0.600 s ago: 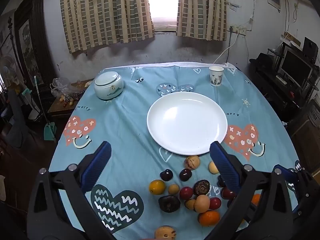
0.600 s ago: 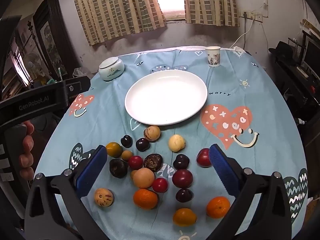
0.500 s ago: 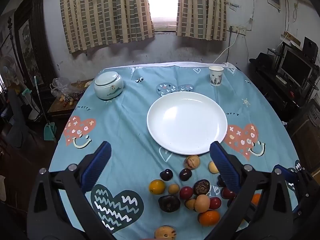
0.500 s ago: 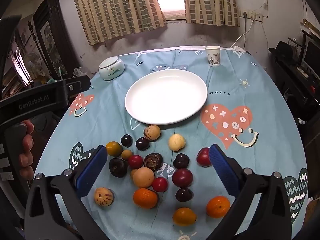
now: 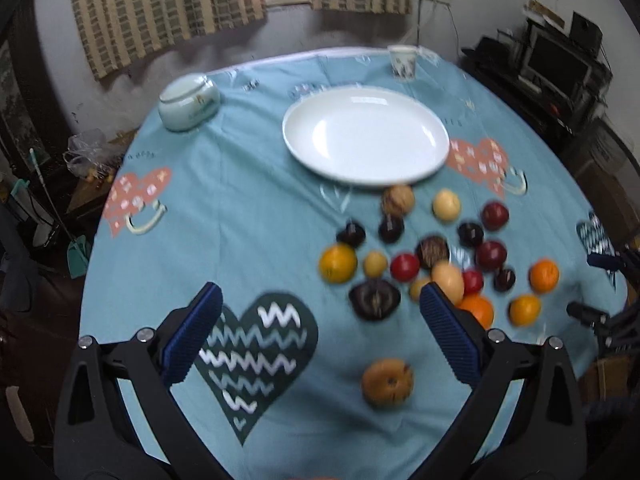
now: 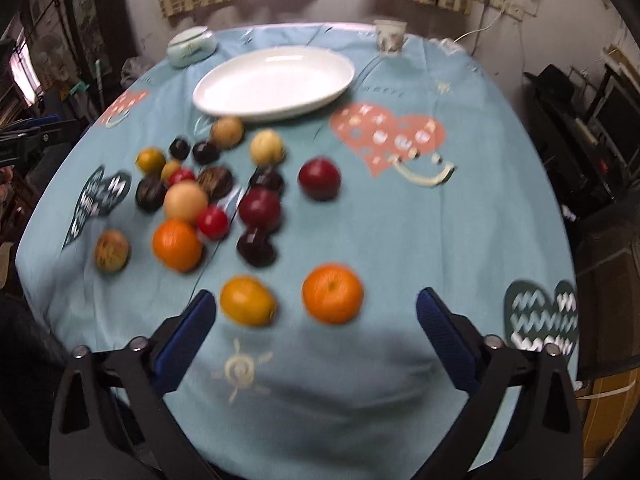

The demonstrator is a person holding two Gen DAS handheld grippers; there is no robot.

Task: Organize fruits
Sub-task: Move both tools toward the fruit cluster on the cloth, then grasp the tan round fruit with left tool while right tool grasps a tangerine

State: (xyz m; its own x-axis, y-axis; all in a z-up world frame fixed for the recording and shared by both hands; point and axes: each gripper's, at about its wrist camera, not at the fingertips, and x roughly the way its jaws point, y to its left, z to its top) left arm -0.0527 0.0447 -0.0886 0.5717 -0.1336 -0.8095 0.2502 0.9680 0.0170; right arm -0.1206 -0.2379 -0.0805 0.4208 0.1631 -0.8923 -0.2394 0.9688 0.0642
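Observation:
Several small fruits lie loose on the blue cloth in front of an empty white plate (image 5: pixel 366 140) (image 6: pixel 276 82): oranges, dark plums, red and pale round ones. My left gripper (image 5: pixel 318 322) hangs open above the cloth, left of the pile, with a dark fruit (image 5: pixel 374 300) just ahead and a brown speckled fruit (image 5: pixel 387 382) between its fingers' lines but lower. My right gripper (image 6: pixel 316 320) is open too, above the near edge of the pile, with an orange (image 6: pixel 333 293) and a yellow-orange fruit (image 6: pixel 247 301) just beyond its tips. Nothing is held.
A pale lidded jar (image 5: pixel 189 101) stands at the back left of the round table and a paper cup (image 5: pixel 403 62) at the back right. Dark furniture and a monitor (image 5: pixel 558 66) stand to the right. The other gripper's tips (image 5: pixel 600 292) show at the right edge.
Both views have tipped downward and moved closer to the table, so the fruits look bigger and nearer. The frames are blurred by the motion. No fruit has shifted.

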